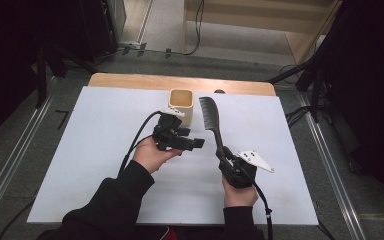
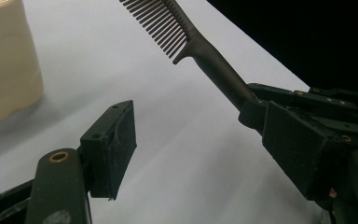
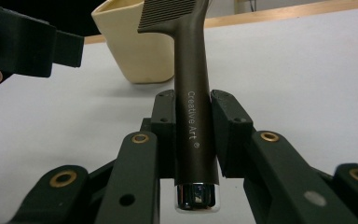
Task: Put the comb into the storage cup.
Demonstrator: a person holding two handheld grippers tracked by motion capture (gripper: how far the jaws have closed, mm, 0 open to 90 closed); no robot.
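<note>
Dark brown and matte, the long-handled plastic comb [image 1: 215, 125] was clamped by its smooth round handle between the flat black pads of the right gripper [image 1: 228, 162], whose jaws stood narrow around it. Its toothed head rose clear of the white paper-covered table [image 1: 95, 150] and leaned toward the far edge, just beside the cream, square-mouthed plastic cup [image 1: 182, 106]. In the right gripper view the handle [image 3: 193, 116] stood upright between the jaws, printed "Creative Art" in pale letters and ending in a shiny chrome cap [image 3: 196, 196] at the bottom; the comb's teeth were cut off by the top of that view. The cup [image 3: 135, 42] behind it showed a rounded, faintly glossy wall, its rim partly hidden by the comb head.

The left gripper [image 1: 196, 144] was held near the middle of the surface, just in front of the cup and pointing across toward the comb, with nothing between its jaws. In the left gripper view one jaw's scuffed rubbery pad [image 2: 119, 147] stood well apart from its mate, so the jaws were wide; the comb's fine straight teeth [image 2: 161, 23] ran out of the top of that view, and the cup [image 2: 7, 60] was a blurred pale shape at the left. A strip of bare light wood [image 1: 180, 82] showed along the table's far edge. The floor beyond lay too dark to make out at both sides.
</note>
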